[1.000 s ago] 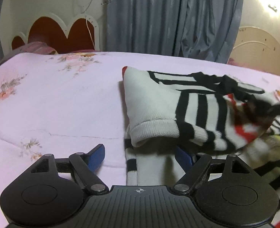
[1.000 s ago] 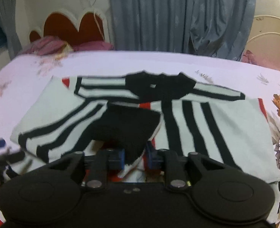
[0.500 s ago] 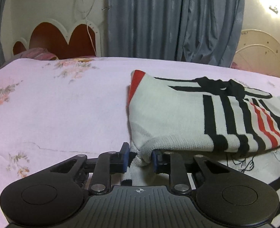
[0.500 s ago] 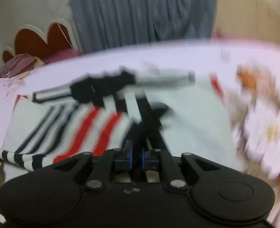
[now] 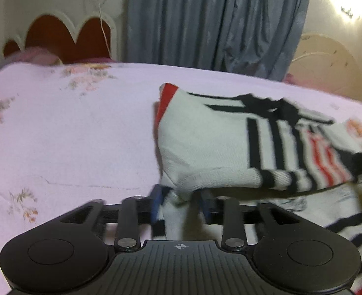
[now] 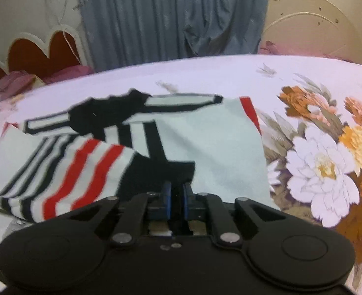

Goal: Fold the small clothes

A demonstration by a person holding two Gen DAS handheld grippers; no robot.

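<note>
Since a second ago, the white knitted garment with black and red stripes [image 5: 205, 147] has been folded further: its striped sleeve, then draped dark across the chest in the right wrist view, now lies flat with red stripes showing at 9 o'clock of the right gripper [image 6: 176, 193]. In the left wrist view the folded edge has been drawn closer to the left gripper [image 5: 181, 202], which was spread wide then and clamped on the hem half a second ago.

At present the left gripper's jaws are opening; a bunched white corner of the garment sits between the blue pads [image 5: 156, 196], but blur hides whether it is still pressed. The right gripper's jaws are opening too, with a narrow gap; black fabric is seen between them, and whether it is pinched cannot be told.

The garment is spread on the pale pink flowered bedsheet [image 5: 70, 135], at 12 to 3 o'clock of the left gripper and at 9 to 12 o'clock of the right one. Large printed flowers [image 6: 323, 164] lie at 2 o'clock of the right gripper. Grey-blue curtains [image 5: 218, 19] hang behind the bed, beside a red scalloped headboard [image 5: 58, 39].
</note>
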